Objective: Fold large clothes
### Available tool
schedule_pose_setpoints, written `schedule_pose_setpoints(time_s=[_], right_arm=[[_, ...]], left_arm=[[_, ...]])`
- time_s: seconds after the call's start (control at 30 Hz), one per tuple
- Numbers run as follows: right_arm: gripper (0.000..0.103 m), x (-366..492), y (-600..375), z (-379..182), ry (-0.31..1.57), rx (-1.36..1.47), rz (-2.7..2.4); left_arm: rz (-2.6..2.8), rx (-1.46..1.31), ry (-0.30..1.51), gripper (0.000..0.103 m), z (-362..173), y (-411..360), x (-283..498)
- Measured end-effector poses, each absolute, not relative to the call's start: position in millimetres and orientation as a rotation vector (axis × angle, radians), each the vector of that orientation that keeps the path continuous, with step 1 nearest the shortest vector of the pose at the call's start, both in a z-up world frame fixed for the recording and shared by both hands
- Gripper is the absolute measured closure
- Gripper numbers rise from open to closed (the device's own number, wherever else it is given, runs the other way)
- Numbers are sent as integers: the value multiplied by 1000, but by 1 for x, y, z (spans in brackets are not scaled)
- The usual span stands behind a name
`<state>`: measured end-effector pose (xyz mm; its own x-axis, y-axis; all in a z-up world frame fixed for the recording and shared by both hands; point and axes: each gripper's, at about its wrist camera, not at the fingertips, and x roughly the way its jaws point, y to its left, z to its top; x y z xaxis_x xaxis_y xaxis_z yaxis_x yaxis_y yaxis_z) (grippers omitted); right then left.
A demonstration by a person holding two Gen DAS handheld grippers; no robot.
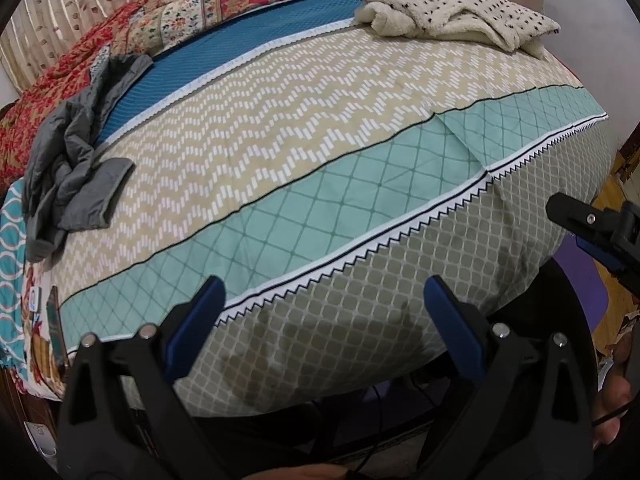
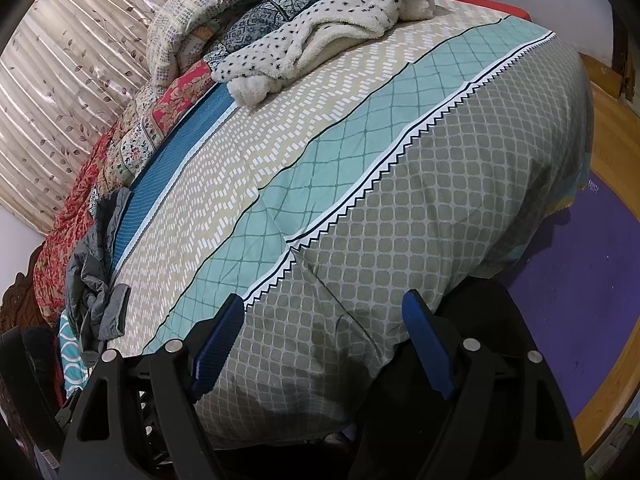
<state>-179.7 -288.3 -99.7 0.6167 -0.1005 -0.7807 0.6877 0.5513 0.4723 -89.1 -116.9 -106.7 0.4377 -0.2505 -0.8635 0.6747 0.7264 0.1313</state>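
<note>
bed: wide mattress under a patterned bedspread (image 1: 304,128) in beige zigzag, mint lattice and grey-green tile bands, basically bare in the middle

grey garment: crumpled grey padded jacket (image 1: 76,152) bunched up near the bed's left edge, nowhere near folded

white garment: fluffy cream fleece with black specks (image 1: 448,12) in a loose heap at the far end, well apart from the jacket, also unfolded

left hand-held gripper (image 1: 324,312): hangs over the near edge of the bed, blue pads spread wide, nothing between them

right hand-held gripper (image 2: 324,332): same deal, jaws apart and empty, hovering over the grey-green band

progress: looks like square one, neither piece is touched or laid flat yet

what's left: pretty much everything; grab one, spread it on the clear middle, fold, then probably the other
</note>
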Motion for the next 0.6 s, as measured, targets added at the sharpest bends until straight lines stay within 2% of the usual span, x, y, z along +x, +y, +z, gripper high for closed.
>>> schedule_pose_setpoints(time_s=[0.6], right_arm=[[82, -179, -291, -100, 778, 869, -525]], left_arm=[[-605, 504, 957, 7, -107, -116, -90]])
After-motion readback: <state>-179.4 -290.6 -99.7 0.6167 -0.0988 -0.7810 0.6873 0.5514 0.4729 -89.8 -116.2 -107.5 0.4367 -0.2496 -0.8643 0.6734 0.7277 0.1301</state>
